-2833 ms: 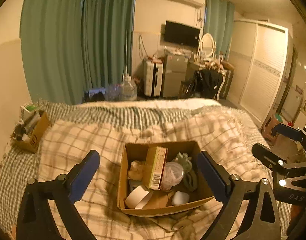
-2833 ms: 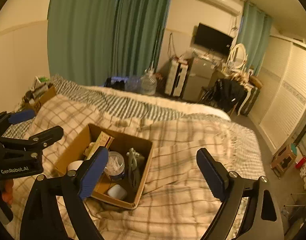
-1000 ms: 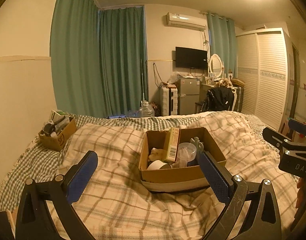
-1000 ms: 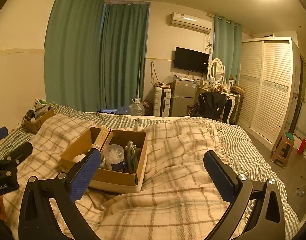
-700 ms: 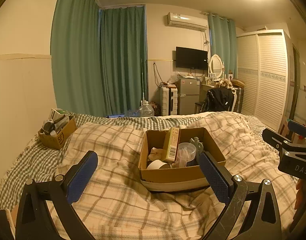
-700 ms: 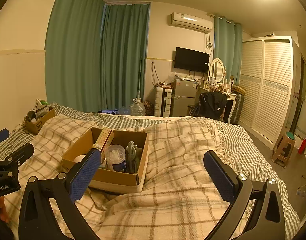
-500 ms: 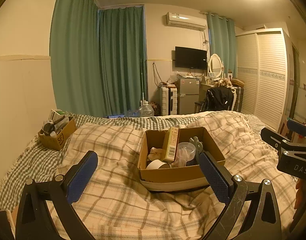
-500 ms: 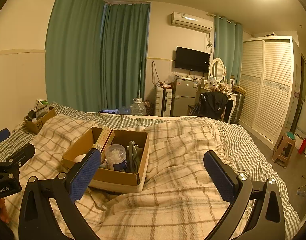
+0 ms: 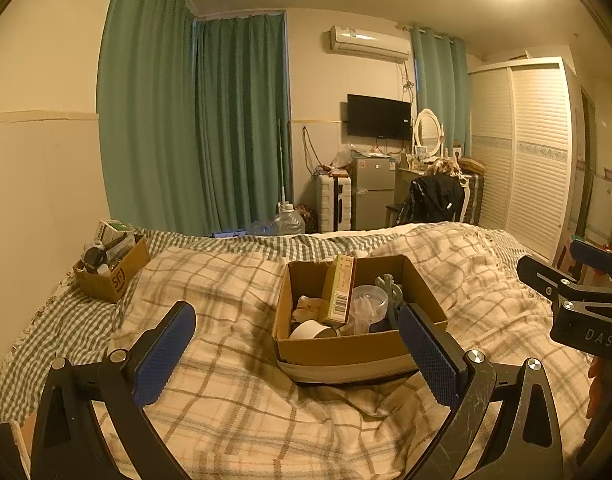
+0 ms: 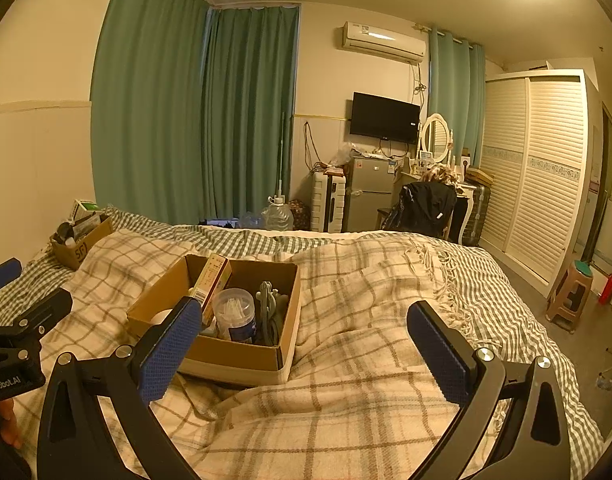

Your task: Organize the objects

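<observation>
- My left hand-held gripper (image 9: 297,354) hangs released and empty above the plaid blanket (image 9: 225,392), with the cardboard box (image 9: 346,350) between its fingers in view.
- My right hand-held gripper (image 10: 306,344) is also spread wide, holding nothing, the box just left of it.
- In the box: a tall carton (image 9: 340,294), a clear tub (image 10: 233,314), a tape roll (image 9: 310,330).
- A second box (image 9: 113,276) sits well apart by the wall.
- Since half a second ago, almost nothing has shifted.
</observation>
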Available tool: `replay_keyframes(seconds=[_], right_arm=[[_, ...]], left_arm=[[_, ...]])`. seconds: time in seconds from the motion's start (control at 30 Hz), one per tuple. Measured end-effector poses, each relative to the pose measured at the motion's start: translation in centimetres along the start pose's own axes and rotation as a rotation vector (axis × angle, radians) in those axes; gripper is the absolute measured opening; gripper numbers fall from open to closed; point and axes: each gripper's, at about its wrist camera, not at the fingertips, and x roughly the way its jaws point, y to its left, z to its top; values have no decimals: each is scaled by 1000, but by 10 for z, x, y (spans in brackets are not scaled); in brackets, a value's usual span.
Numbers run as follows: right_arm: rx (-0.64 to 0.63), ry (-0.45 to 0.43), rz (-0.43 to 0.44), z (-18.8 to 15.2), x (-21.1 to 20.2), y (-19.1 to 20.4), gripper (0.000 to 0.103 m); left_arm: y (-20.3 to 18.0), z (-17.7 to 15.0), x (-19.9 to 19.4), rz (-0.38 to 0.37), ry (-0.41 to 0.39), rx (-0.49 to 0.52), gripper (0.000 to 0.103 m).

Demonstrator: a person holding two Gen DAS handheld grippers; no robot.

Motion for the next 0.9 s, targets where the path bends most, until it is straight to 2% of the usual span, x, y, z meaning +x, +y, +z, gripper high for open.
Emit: replay_keyframes(seconds=[0.9], right_arm=[[-9, 13, -3, 1, 2, 3, 103]], left_arm=[[0, -4, -2, 15, -1, 10, 103]])
